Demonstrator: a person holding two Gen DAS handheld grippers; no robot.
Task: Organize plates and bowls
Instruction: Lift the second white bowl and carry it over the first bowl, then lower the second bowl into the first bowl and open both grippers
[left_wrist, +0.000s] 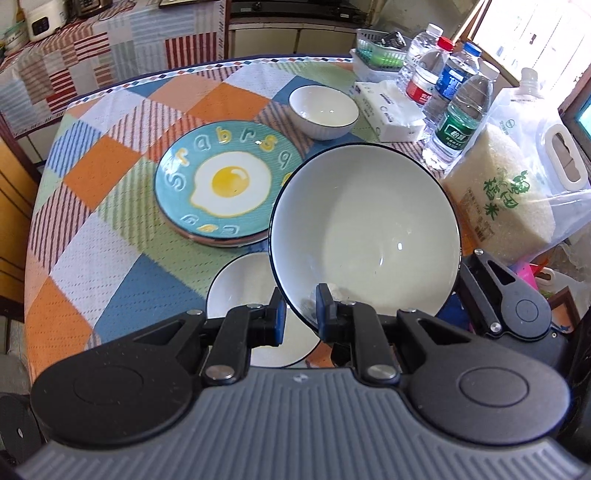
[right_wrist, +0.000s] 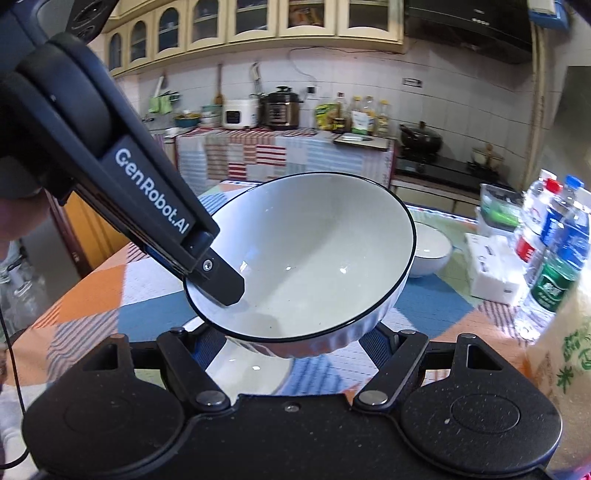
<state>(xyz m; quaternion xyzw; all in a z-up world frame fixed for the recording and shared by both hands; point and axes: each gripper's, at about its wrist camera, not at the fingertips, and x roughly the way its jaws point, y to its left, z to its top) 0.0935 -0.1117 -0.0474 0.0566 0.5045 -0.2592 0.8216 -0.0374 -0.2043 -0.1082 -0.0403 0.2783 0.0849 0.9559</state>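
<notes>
My left gripper (left_wrist: 300, 315) is shut on the near rim of a large white bowl with a dark rim (left_wrist: 369, 229), holding it tilted above the table. The bowl also shows in the right wrist view (right_wrist: 317, 258), with the left gripper's finger (right_wrist: 221, 280) inside its rim. My right gripper (right_wrist: 295, 350) sits under that bowl with its arms spread wide; its fingertips are hidden. A white plate (left_wrist: 240, 291) lies below the bowl. A teal fried-egg plate (left_wrist: 225, 181) tops a small stack. A small white bowl (left_wrist: 323, 110) stands farther back.
Water bottles (left_wrist: 454, 96), a tissue pack (left_wrist: 391, 110), a bag of rice (left_wrist: 509, 199) and a plastic basket (left_wrist: 380, 51) crowd the table's right side. The checked tablecloth (left_wrist: 110, 184) covers the table. A kitchen counter stands behind.
</notes>
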